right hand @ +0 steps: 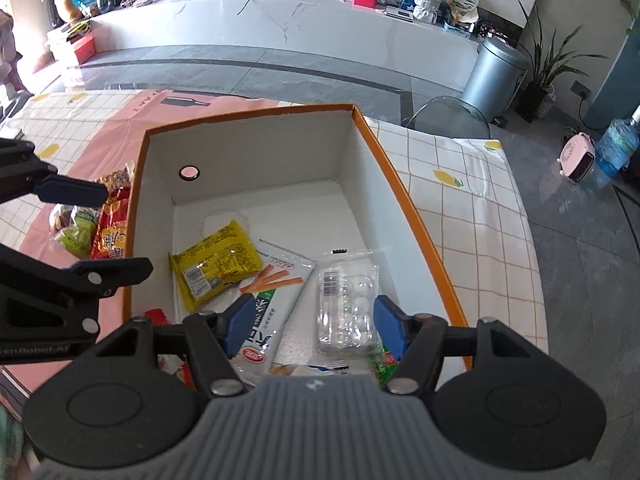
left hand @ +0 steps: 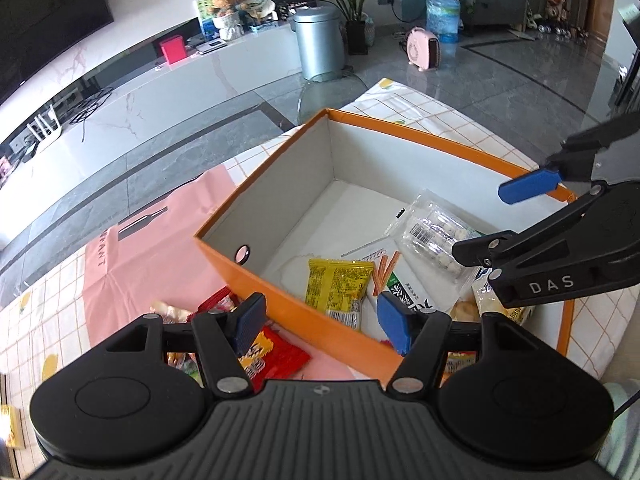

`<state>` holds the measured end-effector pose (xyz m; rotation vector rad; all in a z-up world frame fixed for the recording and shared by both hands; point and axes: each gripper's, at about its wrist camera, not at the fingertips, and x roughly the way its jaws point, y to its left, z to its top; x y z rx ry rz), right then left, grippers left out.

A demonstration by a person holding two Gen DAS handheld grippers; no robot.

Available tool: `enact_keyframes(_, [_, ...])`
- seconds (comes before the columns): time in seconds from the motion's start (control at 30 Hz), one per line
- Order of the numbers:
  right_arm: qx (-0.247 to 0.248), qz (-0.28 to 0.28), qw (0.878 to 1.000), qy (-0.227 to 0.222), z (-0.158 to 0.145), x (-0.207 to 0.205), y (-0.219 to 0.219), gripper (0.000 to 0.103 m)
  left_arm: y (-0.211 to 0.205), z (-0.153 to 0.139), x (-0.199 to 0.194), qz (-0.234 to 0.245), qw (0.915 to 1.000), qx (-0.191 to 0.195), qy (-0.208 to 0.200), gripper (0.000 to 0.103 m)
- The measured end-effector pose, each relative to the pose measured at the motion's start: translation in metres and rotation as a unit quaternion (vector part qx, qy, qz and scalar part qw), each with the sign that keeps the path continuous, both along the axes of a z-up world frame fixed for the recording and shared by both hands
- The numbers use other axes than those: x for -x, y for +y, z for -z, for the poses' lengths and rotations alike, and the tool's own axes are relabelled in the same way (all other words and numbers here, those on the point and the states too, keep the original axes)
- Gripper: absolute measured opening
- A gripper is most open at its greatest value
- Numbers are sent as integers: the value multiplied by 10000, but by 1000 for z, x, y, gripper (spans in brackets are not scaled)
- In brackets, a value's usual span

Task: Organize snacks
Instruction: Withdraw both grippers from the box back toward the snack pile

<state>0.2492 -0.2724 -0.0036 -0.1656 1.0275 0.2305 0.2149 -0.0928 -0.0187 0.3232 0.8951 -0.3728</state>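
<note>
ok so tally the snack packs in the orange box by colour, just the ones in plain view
yellow packet: 1
white packet printed with orange sticks: 1
clear pack of white round pieces: 1
total: 3
More packets at the near end of the orange box are partly hidden, so they are not counted.

Bright daylight fills both my views, and the glossy grey floor [left hand: 500, 80] throws it back in pale glare. The box [right hand: 256, 160] has evenly lit white inner walls with soft shadow in the corners. Straight lines bow hard toward the edges (fisheye, of course), the corners go black, and the far left of my right view blows out white
</note>
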Motion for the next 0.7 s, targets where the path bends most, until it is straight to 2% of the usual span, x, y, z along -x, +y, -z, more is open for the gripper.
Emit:
enact_keyframes(0.2, [-468, 210, 9986, -113, -11, 24, 14, 63, 27, -12, 20, -349, 9992, 143, -131, 75])
enact_keyframes(0.4, [-694, 199, 9962, -479, -19, 53, 44, 64, 61, -17, 42, -739, 9966, 307, -174, 75])
enact_keyframes(0.7, [-1199, 243, 9890, -833, -15, 96, 92, 64, 116, -21, 71, -1388, 9895, 380, -151, 75])
